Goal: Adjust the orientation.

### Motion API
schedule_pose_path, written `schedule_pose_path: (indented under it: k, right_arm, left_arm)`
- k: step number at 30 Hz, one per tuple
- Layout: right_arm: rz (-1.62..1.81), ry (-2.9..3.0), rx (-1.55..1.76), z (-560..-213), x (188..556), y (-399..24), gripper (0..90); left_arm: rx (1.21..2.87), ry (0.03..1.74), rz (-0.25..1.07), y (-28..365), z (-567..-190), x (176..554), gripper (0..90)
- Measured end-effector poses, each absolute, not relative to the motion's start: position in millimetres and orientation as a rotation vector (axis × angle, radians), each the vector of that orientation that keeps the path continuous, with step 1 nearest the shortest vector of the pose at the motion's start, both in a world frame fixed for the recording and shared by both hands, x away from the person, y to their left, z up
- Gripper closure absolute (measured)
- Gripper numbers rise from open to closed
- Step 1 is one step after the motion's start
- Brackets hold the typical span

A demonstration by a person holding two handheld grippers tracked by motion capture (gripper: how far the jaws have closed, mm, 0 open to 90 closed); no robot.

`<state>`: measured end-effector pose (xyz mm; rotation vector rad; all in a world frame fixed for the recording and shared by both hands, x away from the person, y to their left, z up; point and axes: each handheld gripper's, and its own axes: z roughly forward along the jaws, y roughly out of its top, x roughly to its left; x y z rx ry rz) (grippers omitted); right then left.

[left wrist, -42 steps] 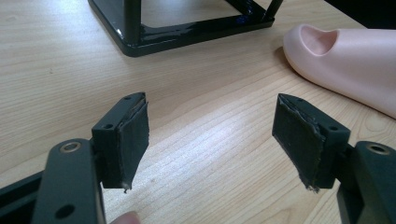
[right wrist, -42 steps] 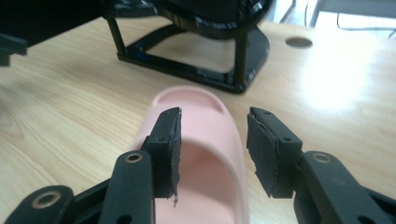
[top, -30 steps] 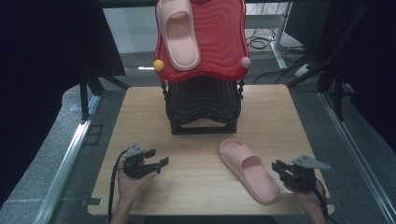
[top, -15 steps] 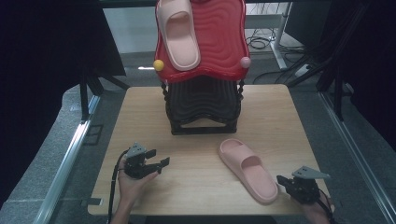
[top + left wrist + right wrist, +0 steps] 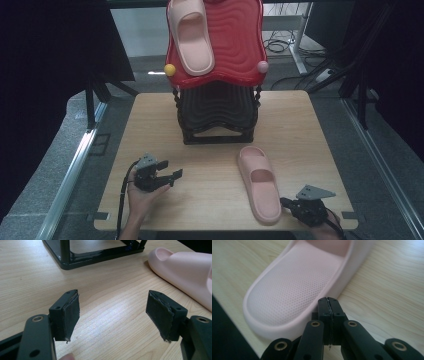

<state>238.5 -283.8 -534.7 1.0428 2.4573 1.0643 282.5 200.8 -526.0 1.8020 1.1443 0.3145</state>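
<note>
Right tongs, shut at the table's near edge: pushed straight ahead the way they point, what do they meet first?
Probably the pink slipper: the right tongs point along its heel-side wall, nearly touching. They might only graze it; depth is unclear.

Red tray atop black rack

Light wood table w/ pale grain, sits on grey speckled floor. Metal rail runs along floor at left, another at right. Black curtains on both sides, v. dark. Behind table: brighter pale floor, cables lying loose, white desk leg, black stand legs.
</note>
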Motion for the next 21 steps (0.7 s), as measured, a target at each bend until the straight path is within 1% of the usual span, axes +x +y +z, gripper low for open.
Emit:
schedule_pose_path:
  k: [10, 13, 17, 21]
  right_arm:
    - [1.092, 2.512, 0.929, -539.1, 233.6, -240.9, 89.9]
    - [1.08, 2.514, 0.882, -538.8, 233.4, -232.0, 89.9]
    - [1.098, 2.487, 0.9, -536.2, 233.8, -236.4, 89.9]
    - [1.139, 2.427, 0.967, -531.5, 237.5, -254.8, 89.9]
  left_arm:
    - [1.818, 1.142, 0.306, 197.3, -528.7, 284.1, 26.7]
    - [1.828, 1.144, 0.324, 196.3, -527.8, 283.2, 26.5]
    - [1.832, 1.144, 0.335, 197.5, -526.7, 283.1, 26.4]
    - [1.835, 1.141, 0.336, 195.9, -527.1, 282.9, 26.4]
